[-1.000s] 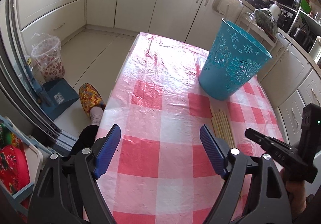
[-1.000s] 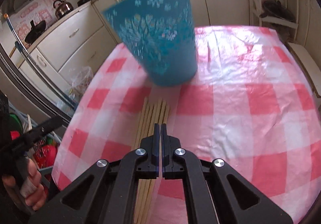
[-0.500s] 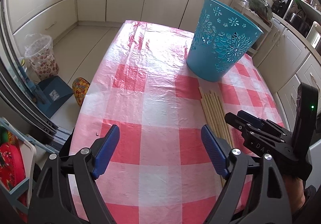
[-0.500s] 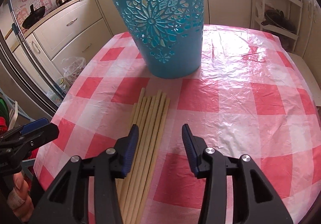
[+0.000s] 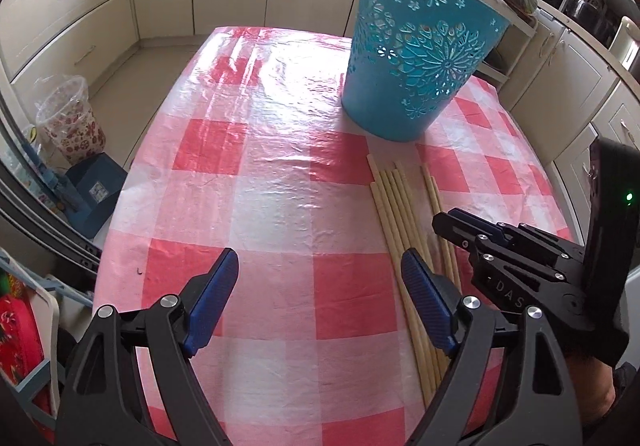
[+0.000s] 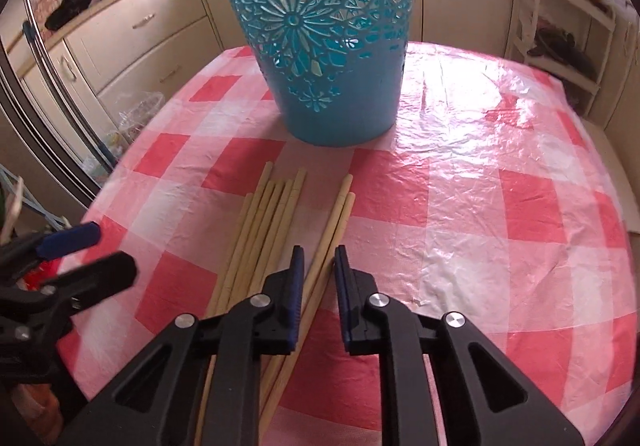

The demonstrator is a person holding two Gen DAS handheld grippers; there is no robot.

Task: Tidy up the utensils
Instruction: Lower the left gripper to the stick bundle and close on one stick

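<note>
Pale wooden chopsticks (image 6: 262,230) are lying side by side on the red-and-white checked plastic tablecloth (image 6: 500,206), their far tips pointing toward twelve o'clock and stopping just short of the base of the turquoise plastic basket with cut-out flower patterns (image 6: 324,42). In the right wrist view they are sitting as two groups: a larger bundle at about eleven o'clock of the jaws, and a pair of chopsticks (image 6: 332,222) slightly apart at its right.

The right gripper (image 6: 319,286) is pointing down at the table with its blue-padded jaws closing. The gap between them is narrow, and the separate pair is running through it. The pads are not visibly pressing on the sticks, so nothing is being pinched. In the left wrist view this gripper (image 5: 456,224) is showing at three o'clock, low over the sticks (image 5: 400,214).

The left gripper (image 5: 320,310) is hanging over bare tablecloth (image 5: 280,186) with its jaws spread wide and nothing between them. Its right finger is sitting just beside the bundle's left edge; whether it is touching is unclear. In the right wrist view it (image 6: 84,254) is appearing blurred at nine o'clock.

The basket (image 5: 416,62) is standing upright at one o'clock in the left wrist view. Its inside is not showing, so its contents cannot be told.
</note>
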